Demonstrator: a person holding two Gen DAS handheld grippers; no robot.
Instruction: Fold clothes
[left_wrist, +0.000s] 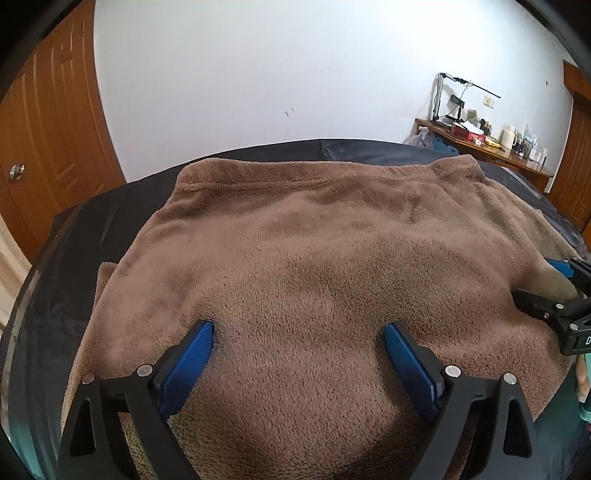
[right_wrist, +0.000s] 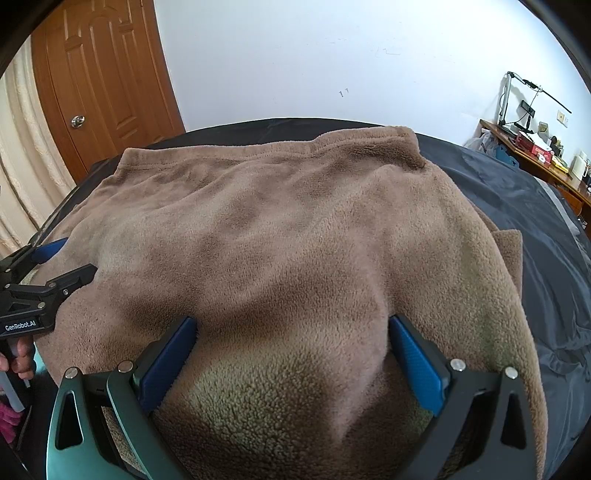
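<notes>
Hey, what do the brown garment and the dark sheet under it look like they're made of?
Brown garment: likely fleece or sherpa, matte, with a nubby, curly pile. Dark sheet: probably thin synthetic, nylon-like, smooth with a faint sheen and sharp wrinkles.

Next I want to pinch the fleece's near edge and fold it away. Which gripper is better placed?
Right gripper, probably: the fleece bulges up between its open jaws, ready to pinch. The left gripper is open too, but straddles flatter fleece.
</notes>
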